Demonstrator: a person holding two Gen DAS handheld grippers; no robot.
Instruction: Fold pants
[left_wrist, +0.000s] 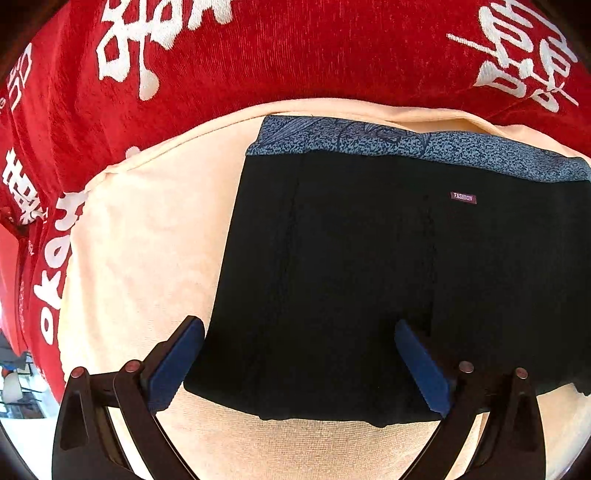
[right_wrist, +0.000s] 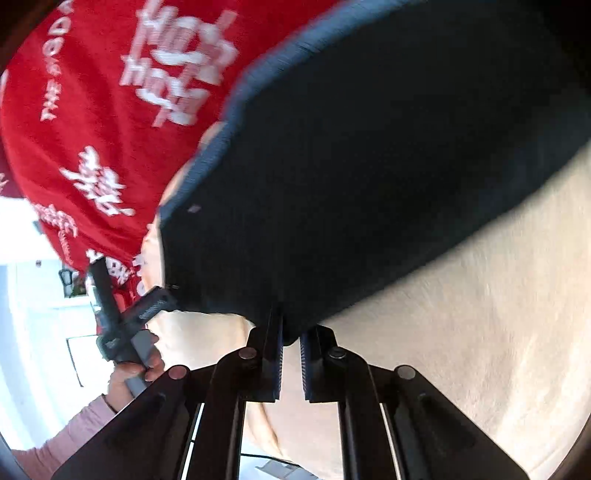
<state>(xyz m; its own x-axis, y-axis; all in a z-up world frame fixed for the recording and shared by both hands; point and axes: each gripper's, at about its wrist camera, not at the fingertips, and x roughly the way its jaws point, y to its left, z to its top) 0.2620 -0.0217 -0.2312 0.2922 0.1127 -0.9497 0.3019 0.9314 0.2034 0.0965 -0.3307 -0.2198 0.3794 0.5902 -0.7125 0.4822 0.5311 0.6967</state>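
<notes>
light: daylight coming in bright, blowing out left edges | left view: staying sharp | right view: smearing with motion blur | edges: fisheye bending, corners vignetting | pants (left_wrist: 369, 277): losing detail in black

1. A cream-coloured cushion (left_wrist: 140, 236) with a soft, towel-like surface carries everything; a piped seam runs along its far edge.
2. Behind and to the left of the cushion is red fabric (left_wrist: 258, 55) printed with large white characters and some Latin lettering.
3. Black pants (left_wrist: 369, 277) lie flat directly on the cushion, folded into a compact block.
4. Their blue speckled waistband (left_wrist: 369, 138) lies along the far side, close to the cushion's seam.
5. A small label reading "FASHION" (left_wrist: 463, 197) sits just below the waistband.
</notes>
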